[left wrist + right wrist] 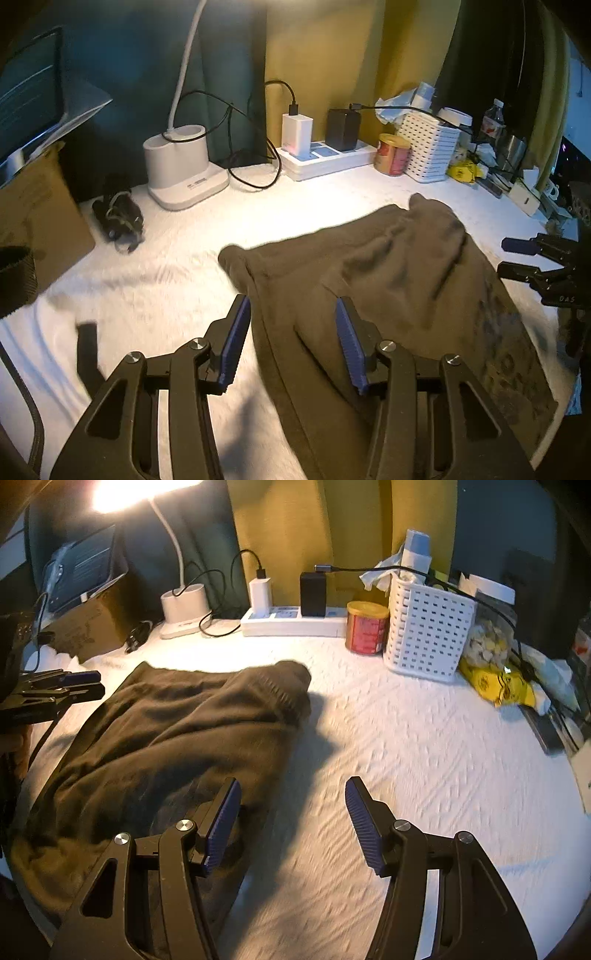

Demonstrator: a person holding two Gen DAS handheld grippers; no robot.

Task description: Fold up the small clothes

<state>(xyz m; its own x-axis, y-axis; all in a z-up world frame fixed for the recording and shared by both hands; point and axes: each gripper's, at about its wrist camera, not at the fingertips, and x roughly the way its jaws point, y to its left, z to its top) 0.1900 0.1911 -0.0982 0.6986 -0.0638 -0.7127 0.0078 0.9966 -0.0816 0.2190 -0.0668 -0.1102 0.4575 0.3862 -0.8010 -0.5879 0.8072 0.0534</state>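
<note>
One brown garment (388, 266) between two grippers, left (291, 343) and right (291, 823), fingers apart, empty.

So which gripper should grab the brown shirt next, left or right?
Probably left. The left gripper has the brown shirt edge lying between its open fingers, while the right gripper is open mostly over bare white cover.

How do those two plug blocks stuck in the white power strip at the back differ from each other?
The white charger is pale and slimmer; the black adapter is dark and wider. A black cable plugs into the top of the white charger, while in the right wrist view the black adapter's top looks bare, with a cable only passing behind it. On the power strip, the white one is nearer the lamp base, the black one nearer the red can. Both stand upright.
</note>
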